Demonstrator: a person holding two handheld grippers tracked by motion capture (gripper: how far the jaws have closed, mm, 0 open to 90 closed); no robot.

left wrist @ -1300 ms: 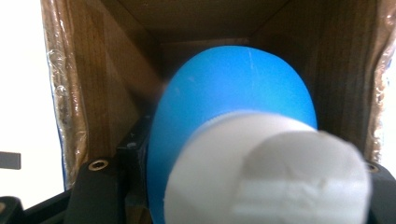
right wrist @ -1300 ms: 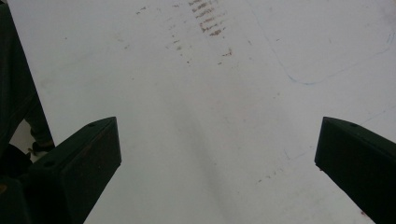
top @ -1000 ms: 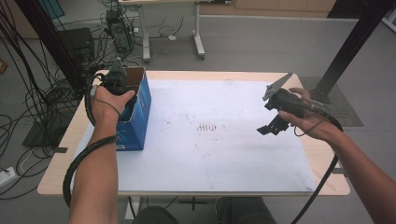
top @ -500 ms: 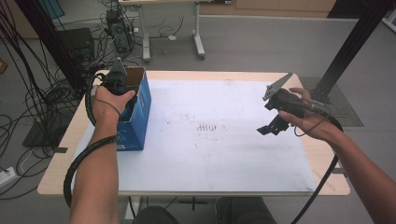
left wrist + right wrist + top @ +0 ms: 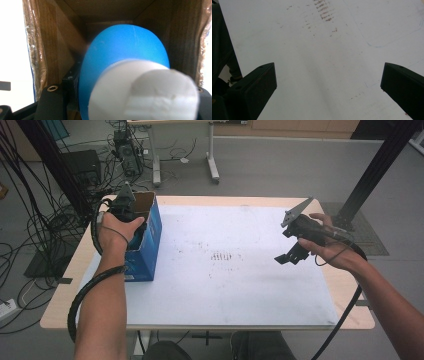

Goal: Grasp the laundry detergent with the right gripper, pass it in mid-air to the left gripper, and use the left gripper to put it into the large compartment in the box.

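An open blue cardboard box [image 5: 150,239] stands on the left part of the table. My left gripper [image 5: 131,216] reaches down into its open top. In the left gripper view a rounded blue object with a white end [image 5: 125,52] sits between the jaws, inside the brown walls of the box [image 5: 56,45]; the left gripper [image 5: 127,100] is shut on it. Over the right side of the white sheet [image 5: 225,285], my right gripper [image 5: 291,255] hangs open with nothing in it. From the right gripper view, the right gripper [image 5: 328,82] has bare sheet [image 5: 324,50] between its jaws.
Dark smudges [image 5: 223,256] mark the middle of the white sheet. The wooden table edge [image 5: 345,290] runs round it. Cables [image 5: 45,235] and a black frame post [image 5: 380,165] stand on the floor beyond the table.
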